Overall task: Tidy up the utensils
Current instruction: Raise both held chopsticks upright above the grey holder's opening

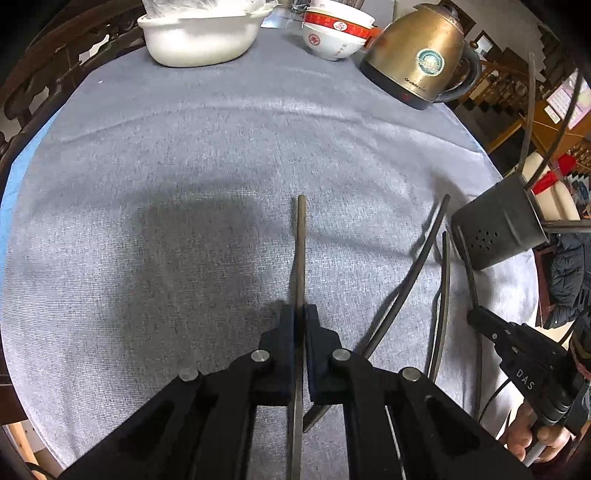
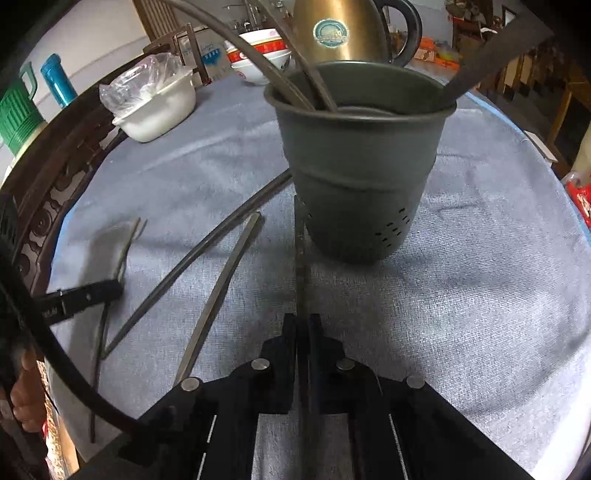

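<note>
My left gripper (image 1: 300,312) is shut on a dark chopstick (image 1: 301,251) that points forward over the grey cloth. To its right, two loose chopsticks (image 1: 410,280) (image 1: 443,306) lie on the cloth. My right gripper (image 2: 303,319) is shut on another chopstick (image 2: 301,258), whose tip reaches the foot of the dark grey utensil holder (image 2: 362,166). Several chopsticks (image 2: 221,62) stand in that holder. The right wrist view has the left gripper (image 2: 114,288) at the far left with its chopstick, and the two loose chopsticks (image 2: 199,254) between the grippers.
A brass kettle (image 1: 417,55), stacked red-and-white bowls (image 1: 332,33) and a white dish (image 1: 199,37) with a plastic bag stand at the far side of the cloth (image 1: 184,166). Dark wooden chairs ring the table. A green jug (image 2: 16,110) stands beyond the left edge.
</note>
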`<state>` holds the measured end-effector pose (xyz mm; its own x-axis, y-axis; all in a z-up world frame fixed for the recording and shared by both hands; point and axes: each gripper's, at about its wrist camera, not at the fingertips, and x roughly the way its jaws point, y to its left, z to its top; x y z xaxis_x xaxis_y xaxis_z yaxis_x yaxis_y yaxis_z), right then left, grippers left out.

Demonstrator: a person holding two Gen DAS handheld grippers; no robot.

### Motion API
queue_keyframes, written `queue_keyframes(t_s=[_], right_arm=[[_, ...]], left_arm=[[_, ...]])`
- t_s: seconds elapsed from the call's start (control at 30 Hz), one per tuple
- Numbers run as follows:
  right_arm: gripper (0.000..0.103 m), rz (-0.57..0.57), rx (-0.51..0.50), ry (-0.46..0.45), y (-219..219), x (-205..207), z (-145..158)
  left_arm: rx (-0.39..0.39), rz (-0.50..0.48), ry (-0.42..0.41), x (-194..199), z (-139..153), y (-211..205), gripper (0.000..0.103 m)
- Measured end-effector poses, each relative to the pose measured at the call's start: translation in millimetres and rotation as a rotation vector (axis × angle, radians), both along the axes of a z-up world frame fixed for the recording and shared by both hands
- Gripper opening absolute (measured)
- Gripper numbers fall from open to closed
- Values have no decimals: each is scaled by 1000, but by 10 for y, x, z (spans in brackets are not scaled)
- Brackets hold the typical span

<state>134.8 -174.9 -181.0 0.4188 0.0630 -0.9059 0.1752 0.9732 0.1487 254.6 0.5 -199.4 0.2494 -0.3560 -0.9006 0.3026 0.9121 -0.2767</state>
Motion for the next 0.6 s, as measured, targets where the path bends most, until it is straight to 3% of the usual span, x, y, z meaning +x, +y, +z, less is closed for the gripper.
queue_keyframes(t_s=[0.2, 0.37, 0.43, 0.5, 0.6], right_arm=[[6, 68, 133, 60, 100, -266, -2], [9, 97, 135, 57, 134, -318, 20], [9, 91, 115, 62, 138, -245, 33], [10, 104, 90, 70, 176, -186, 19], [10, 98, 64, 79, 185, -73, -13]], left_arm=[[19, -48, -5, -185, 11, 100, 5], [20, -57, 26, -127, 20, 139, 5], [10, -59, 48, -67, 34, 134, 13], [12, -52, 51, -7, 56, 115, 31], [39, -37, 48, 103, 64, 67, 38]])
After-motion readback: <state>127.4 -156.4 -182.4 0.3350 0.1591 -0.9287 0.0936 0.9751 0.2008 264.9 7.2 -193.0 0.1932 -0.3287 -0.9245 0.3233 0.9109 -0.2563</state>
